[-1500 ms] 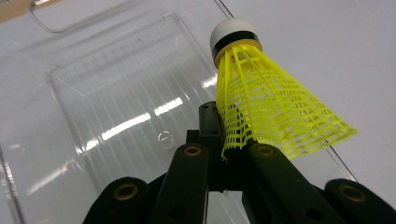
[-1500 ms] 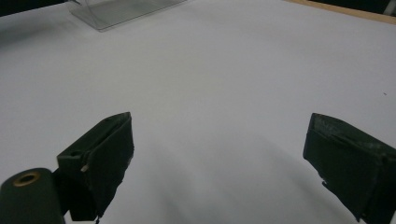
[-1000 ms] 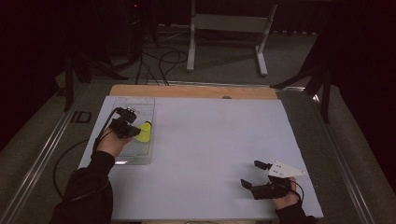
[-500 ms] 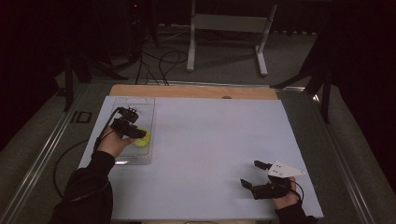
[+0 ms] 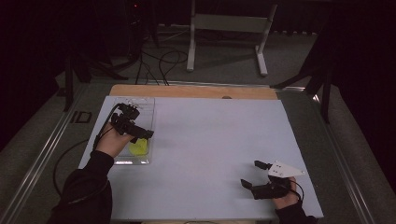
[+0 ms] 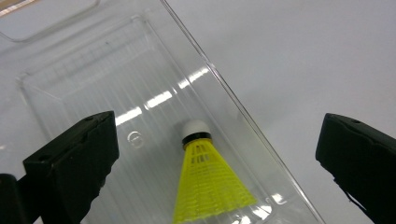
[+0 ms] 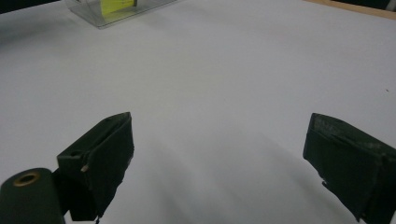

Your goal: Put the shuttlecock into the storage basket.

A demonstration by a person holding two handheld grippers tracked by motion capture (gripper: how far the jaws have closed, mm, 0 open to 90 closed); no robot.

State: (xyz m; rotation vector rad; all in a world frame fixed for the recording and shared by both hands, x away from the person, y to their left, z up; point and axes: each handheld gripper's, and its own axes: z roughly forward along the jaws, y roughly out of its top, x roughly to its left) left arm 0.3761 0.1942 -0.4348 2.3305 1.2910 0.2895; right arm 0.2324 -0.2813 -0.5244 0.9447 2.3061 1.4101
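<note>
Hovering with its 2 jaws just opened wide, the left gripper [image 6: 219,154] hangs above the yellow shuttlecock [image 6: 210,186] (no readable print) lying loose in the clear tray [image 6: 84,70].

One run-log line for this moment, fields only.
left tool: jaws just opened, nothing gripped | shuttlecock: lying in clear tray | right tool: open, over bare white table

Black sleeves [image 5: 86,189], black tongs [image 5: 254,173], trailing black cables [image 5: 60,161]

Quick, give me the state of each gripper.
Left gripper: jaws have just been opening, now wide, holding nothing; the yellow shuttlecock lies below in the clear tray.
Right gripper: open, holding nothing.
</note>
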